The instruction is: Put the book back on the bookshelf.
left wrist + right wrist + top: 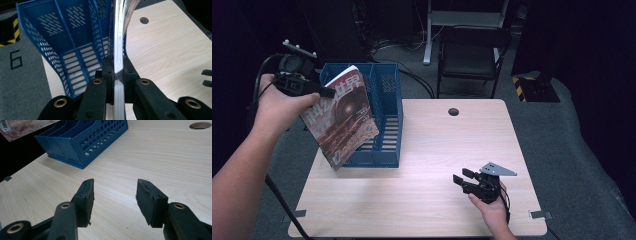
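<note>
**Magazine held over the blue file rack**

The left gripper is clamping a glossy magazine with a reddish-brown cover and white characters by its upper edge, the jaws pressing on both faces of the pages. In the left gripper view the magazine is showing edge-on as a thin stack of shiny pages running up between the two black jaws. The magazine is hanging tilted in the air, its lower corner reaching down in front of the left compartment of the blue perforated plastic file rack, which is standing on the far left part of the light wooden table. Whether that corner is touching the rack cannot be told. The rack's slotted floor and perforated walls are lying just behind the pages.

The right gripper is resting low over the near right part of the table, well apart from the rack, with its jaws standing wide and nothing between them. In the right gripper view its two black padded fingers are framing bare wood, with the rack farther off.
</note>
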Demonstrator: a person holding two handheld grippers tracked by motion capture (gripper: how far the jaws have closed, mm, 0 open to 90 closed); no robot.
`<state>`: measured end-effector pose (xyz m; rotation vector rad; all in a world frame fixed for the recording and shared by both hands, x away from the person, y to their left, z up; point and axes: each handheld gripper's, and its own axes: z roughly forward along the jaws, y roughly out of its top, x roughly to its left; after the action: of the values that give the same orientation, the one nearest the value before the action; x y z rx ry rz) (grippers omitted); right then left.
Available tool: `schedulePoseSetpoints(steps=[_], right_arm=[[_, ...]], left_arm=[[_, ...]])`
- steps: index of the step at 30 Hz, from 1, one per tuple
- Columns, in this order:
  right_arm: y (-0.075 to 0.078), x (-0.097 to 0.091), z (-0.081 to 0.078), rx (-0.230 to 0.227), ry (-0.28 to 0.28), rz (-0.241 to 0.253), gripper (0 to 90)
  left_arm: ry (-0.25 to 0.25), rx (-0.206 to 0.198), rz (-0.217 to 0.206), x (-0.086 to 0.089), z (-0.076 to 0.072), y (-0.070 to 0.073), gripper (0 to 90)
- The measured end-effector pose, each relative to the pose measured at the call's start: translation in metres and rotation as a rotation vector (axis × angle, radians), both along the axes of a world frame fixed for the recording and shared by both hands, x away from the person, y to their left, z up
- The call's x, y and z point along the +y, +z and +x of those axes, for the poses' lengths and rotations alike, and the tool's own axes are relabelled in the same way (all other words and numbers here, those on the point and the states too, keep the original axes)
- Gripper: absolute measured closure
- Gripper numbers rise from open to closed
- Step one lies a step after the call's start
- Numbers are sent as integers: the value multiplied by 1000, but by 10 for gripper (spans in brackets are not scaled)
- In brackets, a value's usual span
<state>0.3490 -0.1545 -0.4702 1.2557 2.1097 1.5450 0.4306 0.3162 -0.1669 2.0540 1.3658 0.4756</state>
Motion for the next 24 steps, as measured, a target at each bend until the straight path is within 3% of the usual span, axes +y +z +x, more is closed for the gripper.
schedulePoseSetpoints(steps=[19,24], right_arm=[[0,0,0,-1,1,-1,482],[0,-1,0,0,1,-1,483]], left_arm=[[122,4,-26,9,26,-2,840],[143,-16,-31,10,33,-2,840]])
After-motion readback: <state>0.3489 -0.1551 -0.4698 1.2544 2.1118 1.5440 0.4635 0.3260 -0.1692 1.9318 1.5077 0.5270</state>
